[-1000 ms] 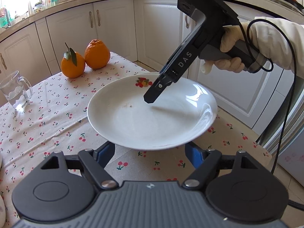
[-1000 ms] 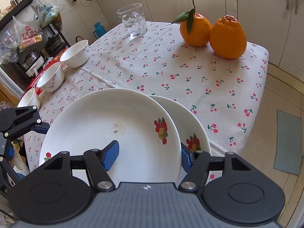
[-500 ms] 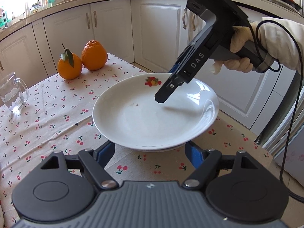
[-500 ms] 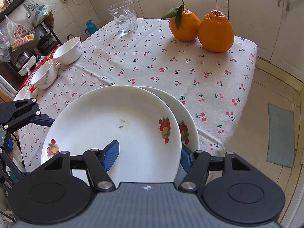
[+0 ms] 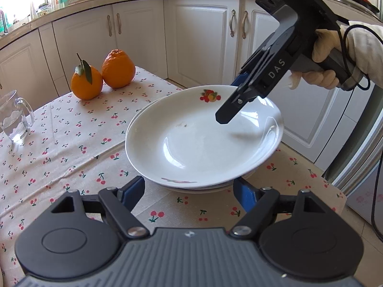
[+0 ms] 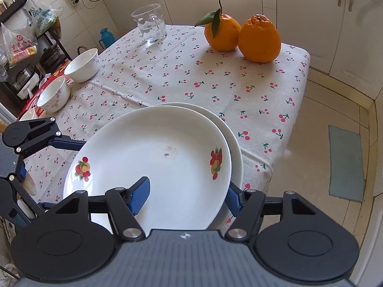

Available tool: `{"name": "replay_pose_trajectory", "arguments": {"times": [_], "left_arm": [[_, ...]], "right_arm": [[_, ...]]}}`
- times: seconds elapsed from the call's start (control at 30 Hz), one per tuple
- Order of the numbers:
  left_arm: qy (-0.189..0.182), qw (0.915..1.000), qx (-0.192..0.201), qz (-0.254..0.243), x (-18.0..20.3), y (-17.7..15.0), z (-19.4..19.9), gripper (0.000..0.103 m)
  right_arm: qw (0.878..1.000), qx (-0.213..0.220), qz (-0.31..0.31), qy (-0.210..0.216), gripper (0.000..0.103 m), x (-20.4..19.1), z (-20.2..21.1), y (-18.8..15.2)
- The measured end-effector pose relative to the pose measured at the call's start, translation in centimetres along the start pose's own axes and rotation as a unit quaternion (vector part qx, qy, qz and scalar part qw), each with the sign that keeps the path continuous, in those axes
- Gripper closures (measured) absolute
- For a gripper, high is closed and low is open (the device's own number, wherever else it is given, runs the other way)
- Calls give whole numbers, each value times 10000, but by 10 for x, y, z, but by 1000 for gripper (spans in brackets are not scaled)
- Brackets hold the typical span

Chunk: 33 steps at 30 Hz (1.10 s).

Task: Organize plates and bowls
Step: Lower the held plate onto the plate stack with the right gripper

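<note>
Plates are found stacked at the near corner of the cherry-print tablecloth point(image 6: 239, 83): an upper plate point(image 6: 148, 157), marked with fruit motifs and a small brown speck near its middle, is laid on a lower plate point(image 6: 233, 141), of which only a crescent of rim is seen on one side. The upper plate is offset slightly from the one beneath.

The right gripper point(image 6: 186, 195) is spread wide, with one blue pad point(image 6: 140, 195) placed over the inner surface of the upper plate and the other set outside the rim; whether either pad touches the china cannot be told. The left gripper point(image 5: 190, 191) is likewise held released, its blue fingers point(image 5: 134, 190) parted on either side of the stack's near edge, with nothing grasped.

Two white bowls point(image 6: 82, 64) are set apart at the far side of the table. A glass mug point(image 6: 150, 22) and two oranges point(image 6: 241, 35) are placed toward the far end, well apart from the plates.
</note>
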State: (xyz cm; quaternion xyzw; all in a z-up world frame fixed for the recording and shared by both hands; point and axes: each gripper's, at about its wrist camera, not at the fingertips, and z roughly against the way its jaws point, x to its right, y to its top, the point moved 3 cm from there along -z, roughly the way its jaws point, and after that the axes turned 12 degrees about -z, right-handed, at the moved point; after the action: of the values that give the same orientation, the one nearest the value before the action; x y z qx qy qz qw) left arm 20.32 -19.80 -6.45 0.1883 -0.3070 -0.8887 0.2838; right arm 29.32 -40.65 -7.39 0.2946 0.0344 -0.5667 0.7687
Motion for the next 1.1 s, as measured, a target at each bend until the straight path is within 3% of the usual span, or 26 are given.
{"name": "replay_pose_trajectory", "arguments": {"times": [1.1], "left_arm": [[-226,9997,105,52,-2,-7,1,21]], "right_arm": [[9965,-99,-109,-827,24,-17,9,-22]]}}
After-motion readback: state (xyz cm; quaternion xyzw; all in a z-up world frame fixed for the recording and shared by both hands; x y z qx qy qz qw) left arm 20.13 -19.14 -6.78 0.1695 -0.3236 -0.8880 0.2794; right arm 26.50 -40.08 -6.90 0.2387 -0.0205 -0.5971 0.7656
